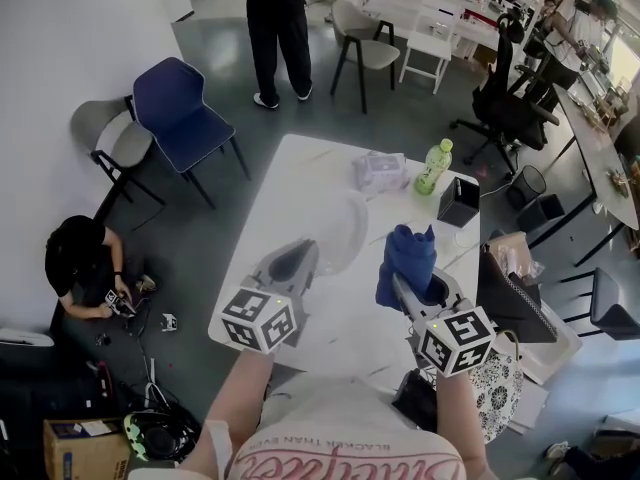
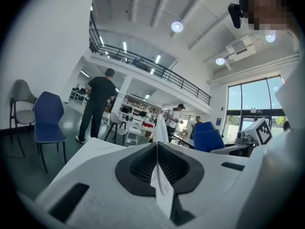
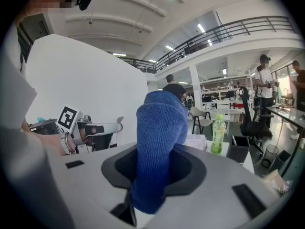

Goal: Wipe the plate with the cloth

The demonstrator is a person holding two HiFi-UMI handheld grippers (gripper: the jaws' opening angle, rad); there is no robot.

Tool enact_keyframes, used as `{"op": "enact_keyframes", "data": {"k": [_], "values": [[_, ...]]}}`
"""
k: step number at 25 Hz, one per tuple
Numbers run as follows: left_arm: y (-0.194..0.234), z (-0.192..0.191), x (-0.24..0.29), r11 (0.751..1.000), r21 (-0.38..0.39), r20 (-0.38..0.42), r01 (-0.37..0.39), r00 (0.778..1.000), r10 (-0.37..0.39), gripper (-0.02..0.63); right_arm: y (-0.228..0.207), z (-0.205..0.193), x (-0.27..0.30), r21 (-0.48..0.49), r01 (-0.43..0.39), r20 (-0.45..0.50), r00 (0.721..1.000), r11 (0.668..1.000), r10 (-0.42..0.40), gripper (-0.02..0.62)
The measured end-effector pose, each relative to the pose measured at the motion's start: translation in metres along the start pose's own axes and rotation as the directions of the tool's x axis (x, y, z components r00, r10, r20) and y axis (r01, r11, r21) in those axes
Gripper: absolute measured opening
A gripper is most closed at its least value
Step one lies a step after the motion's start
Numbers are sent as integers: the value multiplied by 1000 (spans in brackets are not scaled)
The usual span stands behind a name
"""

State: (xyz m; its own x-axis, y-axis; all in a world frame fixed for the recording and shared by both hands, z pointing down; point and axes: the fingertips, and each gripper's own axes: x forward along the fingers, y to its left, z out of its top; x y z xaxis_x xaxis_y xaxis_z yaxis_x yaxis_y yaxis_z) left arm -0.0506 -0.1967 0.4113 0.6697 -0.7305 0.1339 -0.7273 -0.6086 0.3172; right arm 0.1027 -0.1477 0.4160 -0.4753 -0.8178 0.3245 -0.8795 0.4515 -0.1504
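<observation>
**Left tongs** (image 2: 157,149): closed on the rim of the plate (image 2: 160,127), which the left gripper view shows edge-on as a thin pale sliver standing upright between the pads.

**Right tongs** (image 3: 151,178): clamped on the blue cloth (image 3: 159,132). The cloth is bunched into a thick roll that rises out of the tongs, and a short tail hangs below them. Its long axis runs upward and slightly forward.

**Plate, position:** held in the air above the surface (image 1: 300,168), not resting on it. In the head view it sits just beyond the left tongs, between the two pairs of tongs. It stands on edge, its disc running away from the left tongs along their line. One face appears turned toward the cloth, but the plate is pale against the white surface, so the tilt is uncertain.

**Cloth and plate:** near each other. Contact cannot be confirmed in any view.

**Step in hand:** both items are gripped and raised, probably at the start of the wipe. The next move calls for pressing the top of the cloth against the plate's face and sweeping across it, while the left grip resists the push.

**Also on the surface:** a green bottle (image 1: 434,166), a black box (image 1: 458,202) and a clear packet (image 1: 380,171), all well beyond the plate.
</observation>
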Motion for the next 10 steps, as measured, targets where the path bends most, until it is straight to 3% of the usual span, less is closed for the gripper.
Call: {"op": "enact_keyframes", "data": {"k": [10], "values": [[-4,2,-1,999,-49,9,12,1000,-11,9,-8,-1,-3,22,30,12,999,999,-30,120]]}}
